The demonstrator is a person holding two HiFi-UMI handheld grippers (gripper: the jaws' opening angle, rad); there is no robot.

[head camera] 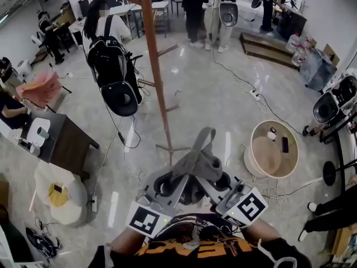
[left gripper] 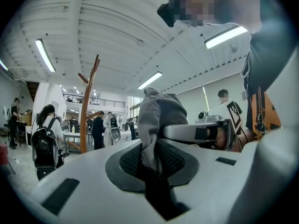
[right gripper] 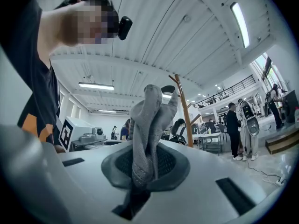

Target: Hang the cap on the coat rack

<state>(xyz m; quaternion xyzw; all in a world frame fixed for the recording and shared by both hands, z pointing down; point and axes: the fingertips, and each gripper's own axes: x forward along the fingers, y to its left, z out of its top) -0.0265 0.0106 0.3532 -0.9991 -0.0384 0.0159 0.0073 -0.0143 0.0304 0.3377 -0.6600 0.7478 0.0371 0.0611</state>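
Where the cap is: the grey cap (head camera: 202, 159) hangs bunched between both grippers, close in front of the person, well short of the coat rack (head camera: 156, 66) and on no peg.
Left gripper: the left gripper (head camera: 177, 178) has its jaws narrow, pinching a fold of the cap's cloth.
Right gripper: the right gripper (head camera: 211, 178) has its jaws almost together, clamped on another fold.
Slip risk: both holds are on thin, gathered fabric, so pulling the grippers apart could probably tug a fold free and drop the cap.
Peg risk: crumpled like this, the cap may slide off a short slanted peg unless its opening or strap is spread first.
Rack risk: pushing against the slim pole could rock it.
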